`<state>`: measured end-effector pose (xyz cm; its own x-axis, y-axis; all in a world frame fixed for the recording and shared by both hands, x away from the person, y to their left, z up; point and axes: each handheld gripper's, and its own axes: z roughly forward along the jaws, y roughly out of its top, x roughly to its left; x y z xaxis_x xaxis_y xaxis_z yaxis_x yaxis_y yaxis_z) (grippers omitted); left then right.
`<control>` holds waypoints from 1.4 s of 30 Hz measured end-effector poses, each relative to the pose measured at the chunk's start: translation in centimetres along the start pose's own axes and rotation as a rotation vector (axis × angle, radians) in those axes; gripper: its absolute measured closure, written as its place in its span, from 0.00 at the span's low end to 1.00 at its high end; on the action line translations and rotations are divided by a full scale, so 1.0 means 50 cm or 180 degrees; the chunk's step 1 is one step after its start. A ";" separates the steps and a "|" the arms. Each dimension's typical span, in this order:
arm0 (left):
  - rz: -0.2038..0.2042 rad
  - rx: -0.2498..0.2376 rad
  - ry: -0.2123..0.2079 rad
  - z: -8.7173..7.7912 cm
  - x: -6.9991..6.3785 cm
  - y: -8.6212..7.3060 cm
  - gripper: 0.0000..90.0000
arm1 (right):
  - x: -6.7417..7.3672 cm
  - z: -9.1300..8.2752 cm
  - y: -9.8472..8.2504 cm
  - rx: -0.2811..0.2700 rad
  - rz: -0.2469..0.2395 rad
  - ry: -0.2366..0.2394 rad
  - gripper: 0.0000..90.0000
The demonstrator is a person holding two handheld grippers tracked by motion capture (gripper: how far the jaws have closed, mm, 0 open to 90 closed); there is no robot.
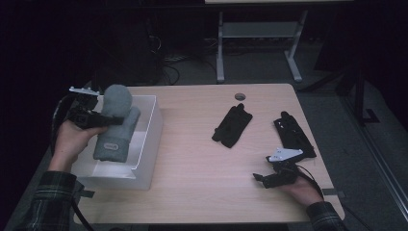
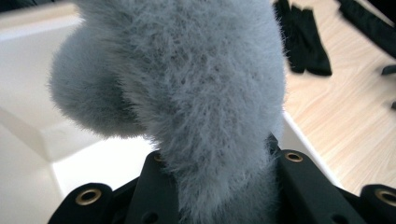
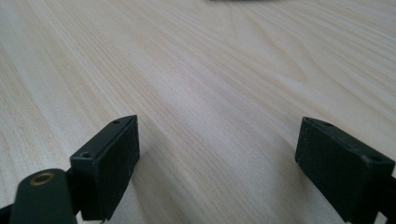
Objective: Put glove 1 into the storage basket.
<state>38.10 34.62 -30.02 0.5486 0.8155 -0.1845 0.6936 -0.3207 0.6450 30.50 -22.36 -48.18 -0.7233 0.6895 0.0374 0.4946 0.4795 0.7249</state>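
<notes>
Over the white bin [image 1: 149,139], the left hand-held gripper [image 1: 113,120] squeezes a fluffy grey sock [image 1: 115,127]. Far to the right of the bin, the right hand-held gripper [image 1: 260,178] sits wide apart and empty on the surface [image 1: 202,183].

We read this as a lab or office workroom: light wood table [image 1: 202,159] standing on a grey floor [image 1: 260,72], a second desk's white metal legs [image 1: 220,48] behind it, loose cables [image 1: 168,67] on the floor, dark surroundings, no home furnishings.
</notes>
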 end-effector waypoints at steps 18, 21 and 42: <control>-0.0249 0.0544 -0.0055 0.162 0.076 -0.086 0.76 | -0.001 0.001 0.001 -0.0001 0.0002 -0.0014 0.15; -0.0238 0.0654 -0.0005 0.182 0.082 -0.094 0.75 | -0.001 0.001 0.001 -0.0001 0.0002 -0.0014 0.15; -0.0250 0.0482 0.0585 0.168 0.078 -0.069 0.16 | -0.001 0.001 0.001 0.0000 0.0002 -0.0015 0.15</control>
<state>41.75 34.84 -39.22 0.4058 0.9102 -0.0826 0.8004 -0.3103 0.5130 30.60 -22.32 -48.18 -0.7207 0.6923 0.0346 0.4950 0.4790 0.7249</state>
